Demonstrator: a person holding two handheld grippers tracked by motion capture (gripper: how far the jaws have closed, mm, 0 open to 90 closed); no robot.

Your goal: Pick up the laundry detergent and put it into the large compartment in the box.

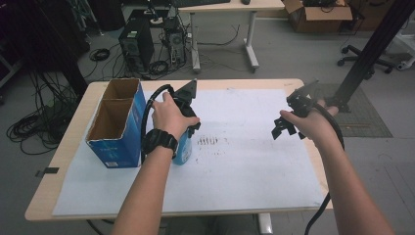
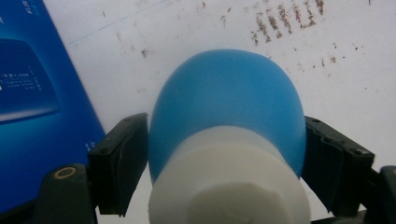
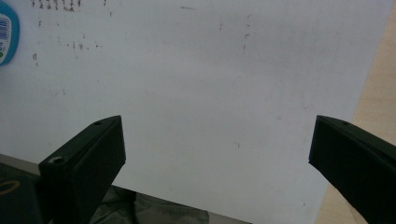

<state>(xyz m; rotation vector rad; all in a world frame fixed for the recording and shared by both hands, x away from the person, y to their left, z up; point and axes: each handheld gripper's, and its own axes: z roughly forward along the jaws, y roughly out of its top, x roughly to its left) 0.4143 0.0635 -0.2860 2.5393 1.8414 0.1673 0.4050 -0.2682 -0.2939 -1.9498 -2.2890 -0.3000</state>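
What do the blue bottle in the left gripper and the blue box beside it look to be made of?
Blue bottle: probably plastic, with a smooth matte blue body and a white neck that looks moulded. Blue box: cardboard, with plain brown inner walls and a divider showing at its open top, and a printed outside with a slight sheen.

My left gripper [image 1: 185,128] points down just right of the blue box [image 1: 117,125], jaws clamped on something; my right gripper [image 1: 288,125] hovers far right of it, jaws spread wide.
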